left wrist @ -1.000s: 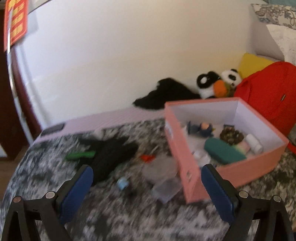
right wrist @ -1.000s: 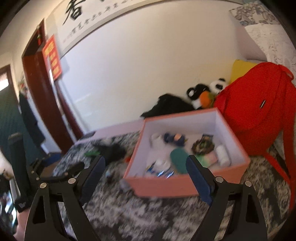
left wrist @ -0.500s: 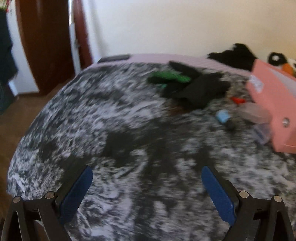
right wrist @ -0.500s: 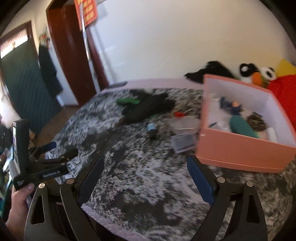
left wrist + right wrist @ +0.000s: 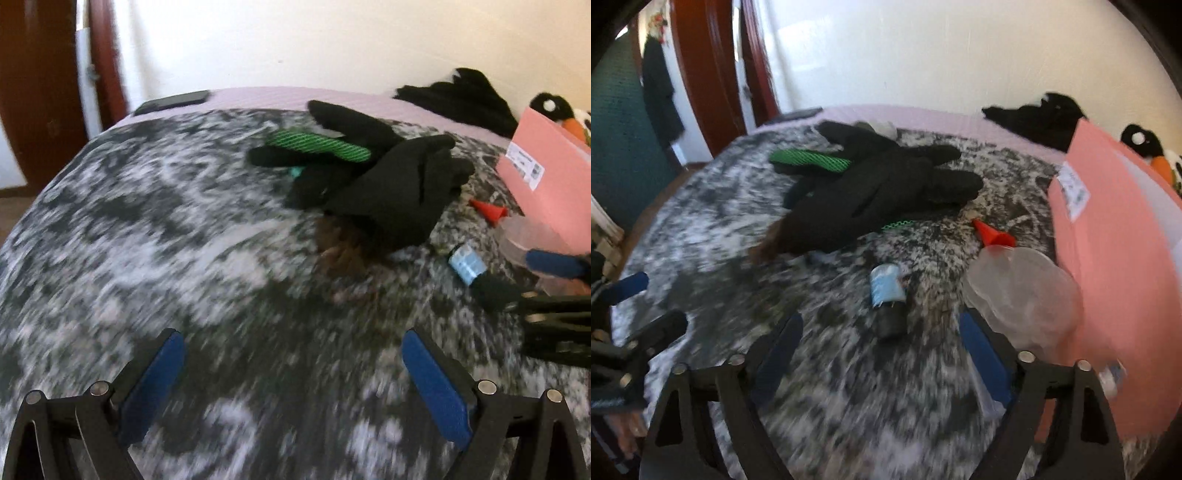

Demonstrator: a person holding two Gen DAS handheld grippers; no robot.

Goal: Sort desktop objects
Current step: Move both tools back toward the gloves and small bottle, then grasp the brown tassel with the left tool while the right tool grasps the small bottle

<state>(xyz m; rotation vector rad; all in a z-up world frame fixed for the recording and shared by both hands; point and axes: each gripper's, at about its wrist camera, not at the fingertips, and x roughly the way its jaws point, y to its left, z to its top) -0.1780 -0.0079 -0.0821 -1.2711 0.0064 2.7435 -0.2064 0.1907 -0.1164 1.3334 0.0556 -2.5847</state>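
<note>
Bottle [image 5: 886, 295] now sits just ahead of your right gripper [image 5: 882, 339] — closer than before — both grippers' jaws apart, left gripper [image 5: 291, 373] empty.

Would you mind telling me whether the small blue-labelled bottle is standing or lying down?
Lying down: the small blue-labelled bottle rests on its side on the mottled blanket.

The white label [image 5: 525, 163] on the pink box [image 5: 554, 177] is too blurred to read.

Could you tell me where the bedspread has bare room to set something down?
Bare: the wide patterned stretch left of the black gloves, up to the left hand-held gripper. Crowded: between gloves and pink box, where the blue-labelled bottle, red cone and clear container lie, near the right hand-held gripper.
</note>
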